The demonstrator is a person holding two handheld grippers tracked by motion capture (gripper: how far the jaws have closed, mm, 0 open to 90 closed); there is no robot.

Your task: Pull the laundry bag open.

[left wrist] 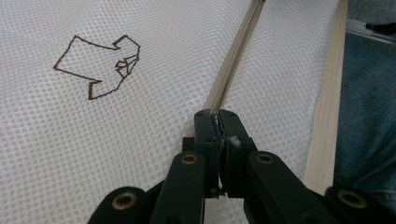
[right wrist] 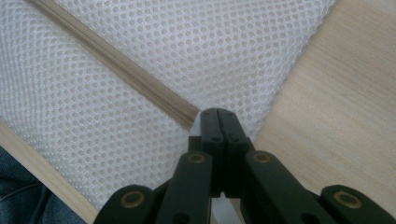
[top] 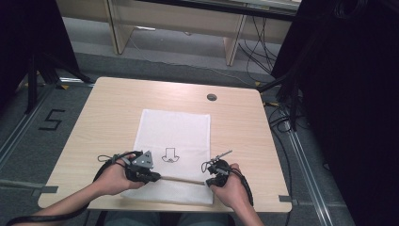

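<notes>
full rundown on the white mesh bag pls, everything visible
The white mesh bag is a flat rectangle of perforated net fabric lying on the wooden table, its near edge by the table's front edge. A brown outlined arrow is stitched on it. A beige zipper runs across its near end, looking closed. The left gripper is shut at one zipper end, the right gripper on the other.

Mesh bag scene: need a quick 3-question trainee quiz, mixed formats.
1. True or false: the left gripper is shut on the beige zipper.
2. The white mesh bag lies on: A) a metal tray B) the wooden table C) the floor?
3. What shape is the brown outline stitched on the mesh?

Key: 1 true. 2 B. 3 an arrow.
</notes>
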